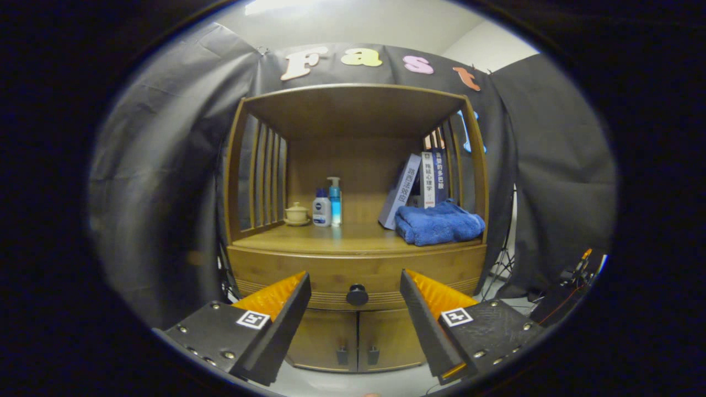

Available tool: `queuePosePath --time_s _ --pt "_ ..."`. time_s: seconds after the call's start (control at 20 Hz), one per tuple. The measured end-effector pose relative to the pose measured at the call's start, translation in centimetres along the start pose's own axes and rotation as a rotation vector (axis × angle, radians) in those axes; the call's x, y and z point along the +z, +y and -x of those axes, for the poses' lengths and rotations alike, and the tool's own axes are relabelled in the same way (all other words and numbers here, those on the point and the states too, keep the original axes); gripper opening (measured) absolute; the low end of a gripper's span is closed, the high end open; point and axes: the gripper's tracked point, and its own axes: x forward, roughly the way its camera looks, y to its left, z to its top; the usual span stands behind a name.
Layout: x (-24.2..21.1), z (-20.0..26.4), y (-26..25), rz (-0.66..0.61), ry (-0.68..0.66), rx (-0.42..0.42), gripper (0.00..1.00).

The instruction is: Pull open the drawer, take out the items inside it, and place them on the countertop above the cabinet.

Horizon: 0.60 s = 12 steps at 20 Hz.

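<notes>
Drawer first: the wide brown wooden drawer (pixel 357 271) with its round dark knob (pixel 357 295) sits fully shut in the front of the bamboo-coloured cabinet (pixel 237 182), just below the surface (pixel 353 237) and above two small lower doors (pixel 358 339). Nothing of the task is done yet, as I judge it; the pull, the taking out and the placing all remain, and what lies inside is hidden from me.

Going left to right along the surface: a small cream lidded cup on a saucer (pixel 297 213), a white bottle with a dark blue cap (pixel 321 209), a tall light-blue pump bottle (pixel 335 202), then a few leaning books (pixel 419 184), and a folded blue towel (pixel 439 222) at the right end.

My gripper (pixel 356 309) has its fingers spread wide, holding nothing, and the knob shows between them, still ahead and apart from both.

The drawer's long axis runs left to right across the cabinet front, its face and knob pointing straight toward me, so the pull should come straight back.
</notes>
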Motion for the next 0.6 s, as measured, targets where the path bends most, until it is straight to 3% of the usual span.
queuePosePath --time_s 0.55,0.6 --pt "-9.7 -10.9 0.0 -0.066 0.16 -0.025 0.98" --pt "-9.9 -11.4 -0.4 -0.059 0.156 -0.043 0.93"
